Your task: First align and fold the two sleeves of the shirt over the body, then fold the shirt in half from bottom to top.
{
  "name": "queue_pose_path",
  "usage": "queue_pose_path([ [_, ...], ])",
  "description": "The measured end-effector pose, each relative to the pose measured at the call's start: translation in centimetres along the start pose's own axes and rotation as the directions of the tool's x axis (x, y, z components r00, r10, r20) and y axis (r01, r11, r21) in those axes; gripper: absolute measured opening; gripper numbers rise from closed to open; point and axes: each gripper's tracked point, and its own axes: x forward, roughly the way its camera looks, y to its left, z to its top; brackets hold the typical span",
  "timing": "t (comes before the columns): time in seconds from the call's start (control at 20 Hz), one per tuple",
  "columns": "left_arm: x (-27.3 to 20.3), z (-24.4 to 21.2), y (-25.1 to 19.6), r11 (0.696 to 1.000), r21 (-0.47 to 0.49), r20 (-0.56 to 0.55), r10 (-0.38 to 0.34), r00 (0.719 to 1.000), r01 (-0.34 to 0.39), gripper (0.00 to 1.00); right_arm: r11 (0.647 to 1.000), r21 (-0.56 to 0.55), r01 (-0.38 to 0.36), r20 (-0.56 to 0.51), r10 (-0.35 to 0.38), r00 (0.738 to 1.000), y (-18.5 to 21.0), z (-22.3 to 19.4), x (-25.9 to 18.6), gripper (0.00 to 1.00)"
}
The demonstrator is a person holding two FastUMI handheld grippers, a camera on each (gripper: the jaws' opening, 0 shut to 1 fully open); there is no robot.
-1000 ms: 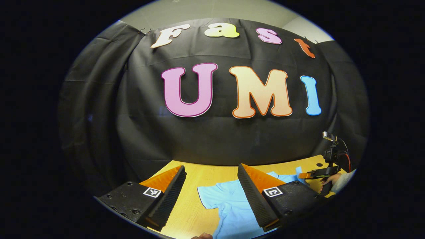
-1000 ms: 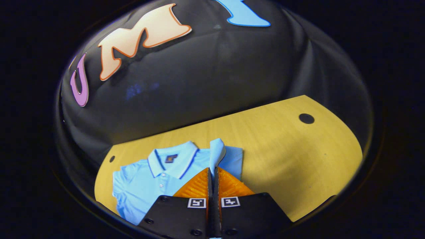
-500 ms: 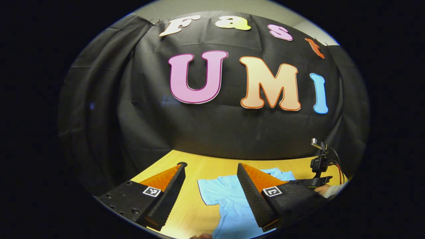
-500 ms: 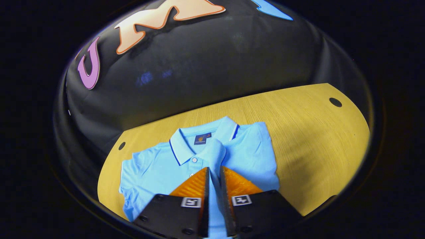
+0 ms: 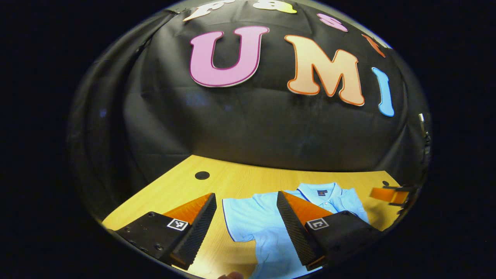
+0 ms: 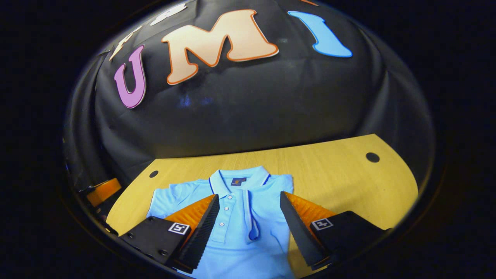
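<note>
Both claws stand parted and empty: your right gripper (image 6: 248,226) hangs over the light blue polo shirt (image 6: 236,232) at lower centre, one sleeve already lying across its body. Bring your left gripper (image 5: 244,226) onto the flat sleeve (image 5: 242,223) on the yellow wooden table (image 5: 248,180), pinch its hem, fold inward.
</note>
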Motion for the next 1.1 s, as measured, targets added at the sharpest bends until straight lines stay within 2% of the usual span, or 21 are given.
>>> queue_pose_path([
  [0.15, 3.6, -3.3, 1.0, 1.000, -0.017, -0.086, 0.021, 0.996, -0.023, 0.94, 0.999, 0.000, 0.051, -0.008, -0.051, 0.999, -3.0, -0.1, -2.4, 0.98],
  [0.2, 4.8, -4.4, 1.5, 0.999, -0.019, -0.118, 0.035, 0.992, -0.038, 0.94, 0.998, 0.002, 0.070, -0.016, -0.070, 0.997, -4.0, -0.4, -3.1, 0.93],
  [0.25, 5.8, -5.6, 2.0, 0.999, -0.021, -0.151, 0.045, 0.988, -0.048, 0.94, 0.996, -0.003, 0.091, -0.022, -0.091, 0.996, -4.9, -0.8, -3.7, 0.93],
  [0.3, 6.4, -6.6, 2.5, 0.998, -0.024, -0.180, 0.055, 0.982, -0.061, 0.94, 0.993, -0.014, 0.117, -0.032, -0.118, 0.993, -6.1, -1.3, -4.1, 0.98],
  [0.35, 7.1, -7.6, 2.9, 0.997, -0.018, -0.210, 0.065, 0.976, -0.070, 0.94, 0.991, -0.015, 0.137, -0.043, -0.137, 0.990, -7.0, -1.9, -4.7, 0.98],
  [0.4, 7.6, -8.7, 3.1, 0.997, -0.009, -0.239, 0.075, 0.968, -0.080, 0.95, 0.989, -0.009, 0.146, -0.055, -0.147, 0.988, -7.5, -2.3, -5.1, 0.94],
  [0.45, 8.0, -9.4, 3.2, 0.996, -0.001, -0.257, 0.082, 0.963, -0.085, 0.95, 0.988, 0.003, 0.155, -0.063, -0.155, 0.986, -7.9, -2.7, -5.4, 0.98],
  [0.5, 8.3, -10.0, 3.4, 0.996, 0.009, -0.274, 0.087, 0.958, -0.088, 0.95, 0.987, 0.011, 0.161, -0.071, -0.160, 0.985, -8.3, -2.9, -5.8, 0.94],
  [0.55, 8.5, -10.4, 3.3, 0.996, 0.008, -0.287, 0.083, 0.954, -0.084, 0.95, 0.986, 0.015, 0.165, -0.072, -0.163, 0.984, -8.6, -3.1, -6.0, 0.94],
  [0.6, 8.3, -10.9, 3.3, 0.996, 0.014, -0.306, 0.089, 0.948, -0.089, 0.95, 0.986, 0.012, 0.169, -0.071, -0.167, 0.983, -8.8, -3.2, -6.2, 0.98],
  [0.75, 8.7, -10.9, 3.4, 0.994, 0.012, -0.296, 0.107, 0.949, -0.108, 0.96, 0.986, -0.003, 0.166, -0.064, -0.166, 0.984, -9.0, -3.1, -6.9, 0.98],
  [0.85, 8.5, -10.8, 3.2, 0.995, -0.003, -0.295, 0.097, 0.951, -0.103, 0.94, 0.987, -0.003, 0.163, -0.060, -0.162, 0.985, -9.1, -3.0, -7.2, 0.93],
  [0.9, 8.6, -10.9, 2.8, 0.995, -0.013, -0.290, 0.087, 0.953, -0.095, 0.79, 0.987, -0.005, 0.161, -0.062, -0.161, 0.985, -9.0, -3.0, -7.3, 0.98],
  [1.0, 8.8, -10.9, 2.3, 0.996, -0.024, -0.288, 0.072, 0.955, -0.082, 0.50, 0.988, -0.018, 0.152, -0.066, -0.153, 0.986, -9.0, -3.3, -7.7, 0.98],
  [1.05, 8.9, -10.8, 1.7, 0.998, -0.032, -0.286, 0.050, 0.957, -0.062, 0.47, 0.988, -0.026, 0.149, -0.066, -0.151, 0.986, -9.0, -3.5, -7.8, 0.93],
  [1.1, 9.0, -10.7, 1.1, 0.998, -0.042, -0.281, 0.028, 0.959, -0.042, 0.29, 0.989, -0.031, 0.145, -0.067, -0.147, 0.987, -9.0, -3.6, -7.9, 0.98],
])
